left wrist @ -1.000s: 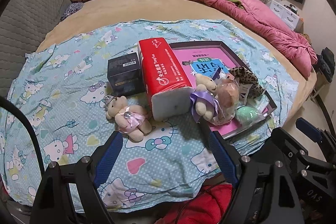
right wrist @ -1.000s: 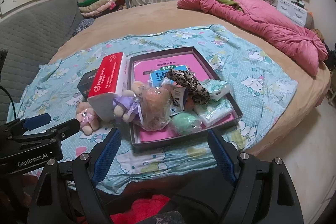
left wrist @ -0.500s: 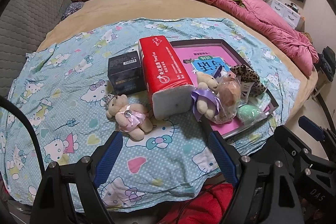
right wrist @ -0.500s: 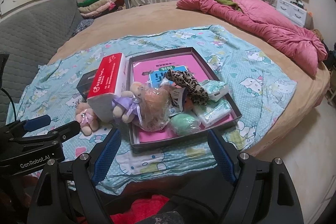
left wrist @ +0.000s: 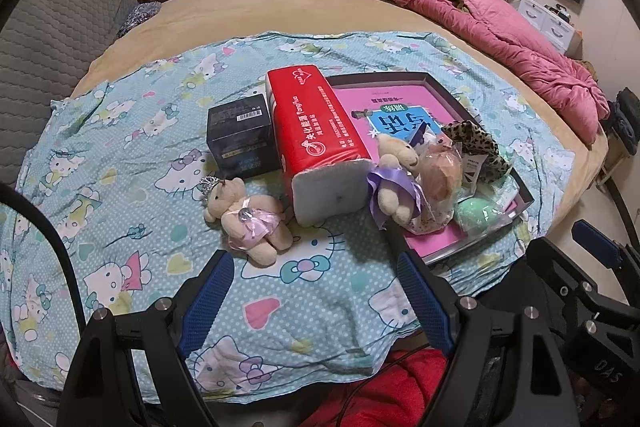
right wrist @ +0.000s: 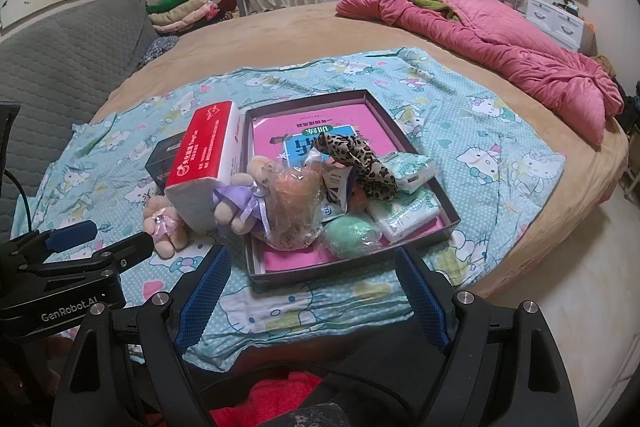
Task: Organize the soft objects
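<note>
With both your left gripper (left wrist: 312, 291) and right gripper (right wrist: 312, 287) spread wide and empty, reach for the pink bear (left wrist: 250, 219) lying on the sheet (left wrist: 120, 187) beside the tray (right wrist: 416, 239), pinching its body gently.

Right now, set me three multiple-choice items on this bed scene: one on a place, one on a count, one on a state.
1. Where does the bear in the pink dress lie?
A. in the tray
B. on the patterned sheet, left of the red tissue pack
C. on the pink quilt

2. How many small teddy bears show?
A. one
B. two
C. four

3. How stands the left gripper?
A. open, empty
B. shut on a bear
C. shut on the black box

Key: 1 B, it lies on the sheet beside the tissue pack, outside the tray. 2 B, the pink one and the bear in purple. 3 A, its fingers stand wide apart with only sheet between them.
</note>
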A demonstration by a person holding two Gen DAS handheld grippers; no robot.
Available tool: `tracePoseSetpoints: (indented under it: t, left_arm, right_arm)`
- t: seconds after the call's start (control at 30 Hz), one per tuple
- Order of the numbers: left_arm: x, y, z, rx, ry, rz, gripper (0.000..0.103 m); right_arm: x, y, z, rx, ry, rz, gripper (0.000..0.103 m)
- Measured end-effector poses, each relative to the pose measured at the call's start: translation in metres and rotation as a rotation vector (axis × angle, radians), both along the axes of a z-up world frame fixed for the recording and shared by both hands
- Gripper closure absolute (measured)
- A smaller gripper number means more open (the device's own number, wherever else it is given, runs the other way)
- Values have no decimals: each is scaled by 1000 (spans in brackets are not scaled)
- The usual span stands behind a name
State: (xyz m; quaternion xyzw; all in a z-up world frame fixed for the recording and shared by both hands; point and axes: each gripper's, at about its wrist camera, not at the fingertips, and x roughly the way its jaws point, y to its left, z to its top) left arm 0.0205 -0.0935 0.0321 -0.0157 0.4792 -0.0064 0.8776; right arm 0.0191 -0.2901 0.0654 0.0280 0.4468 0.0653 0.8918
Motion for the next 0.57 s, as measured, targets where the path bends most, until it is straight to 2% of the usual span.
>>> tracePoseSetpoints:
  t: [0.57]
  left_arm:
    - [2,3,-5,3,10,11,19]
  right_arm:
    - [1,-3,-1,1,0,-8,18]
